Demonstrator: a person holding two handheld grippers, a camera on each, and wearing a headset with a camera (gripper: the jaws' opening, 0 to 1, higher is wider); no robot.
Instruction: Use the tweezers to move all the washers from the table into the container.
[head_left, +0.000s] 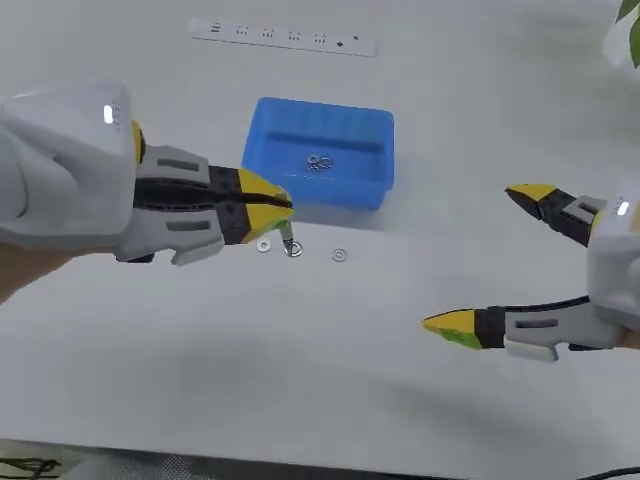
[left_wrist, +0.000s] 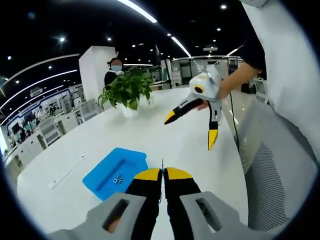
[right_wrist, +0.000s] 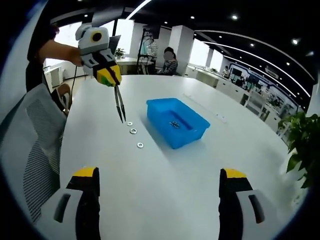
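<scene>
L hand-held gripper (head_left: 272, 207) clamps tweezers (head_left: 288, 238) at washer (head_left: 293, 250), R hand-held gripper (head_left: 474, 257) gapes empty; tips may slip, flicking it away.

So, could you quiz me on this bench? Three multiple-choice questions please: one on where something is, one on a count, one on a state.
1. Where are the tips of the tweezers held by the left gripper?
A. inside the blue container
B. over the table, by the loose washers
C. beyond the table's edge

2. How many washers lie loose on the table?
A. one
B. three
C. six

3. How do the jaws of the right gripper stand?
A. wide open, nothing between them
B. shut on the tweezers
C. shut on a washer

Answers:
1 B: the tips hang beside the loose washers, in front of the container.
2 B: three rings show in the head view and the right gripper view.
3 A: its two yellow tips sit far apart over bare table.
</scene>
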